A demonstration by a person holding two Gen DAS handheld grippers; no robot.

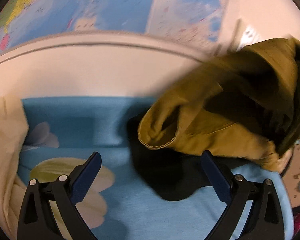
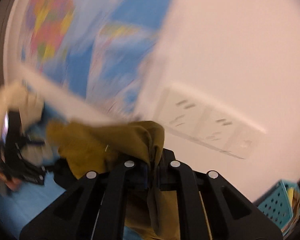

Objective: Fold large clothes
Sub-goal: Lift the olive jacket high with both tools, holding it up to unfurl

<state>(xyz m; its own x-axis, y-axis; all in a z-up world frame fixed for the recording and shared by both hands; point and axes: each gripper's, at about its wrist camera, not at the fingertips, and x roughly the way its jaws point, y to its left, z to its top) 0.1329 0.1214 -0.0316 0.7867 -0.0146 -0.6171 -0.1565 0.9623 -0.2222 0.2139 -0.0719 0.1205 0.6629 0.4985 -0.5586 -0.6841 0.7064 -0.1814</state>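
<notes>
A mustard-brown garment (image 1: 220,108) hangs lifted at the right in the left wrist view, its hemmed opening drooping over a dark cloth (image 1: 170,172) on the blue flowered bed sheet (image 1: 74,116). My left gripper (image 1: 150,158) is open above the sheet with nothing between its fingers. In the blurred right wrist view my right gripper (image 2: 153,168) is shut on a bunched fold of the mustard garment (image 2: 114,140), which drapes left and down from the fingers. The left gripper (image 2: 20,156) shows at the far left there.
A cream cloth (image 1: 6,140) lies at the left on the bed. A pale headboard (image 1: 90,66) runs behind, with world maps (image 1: 70,6) on the wall above it. Wall sockets (image 2: 206,120) and a teal perforated basket (image 2: 276,202) sit to the right.
</notes>
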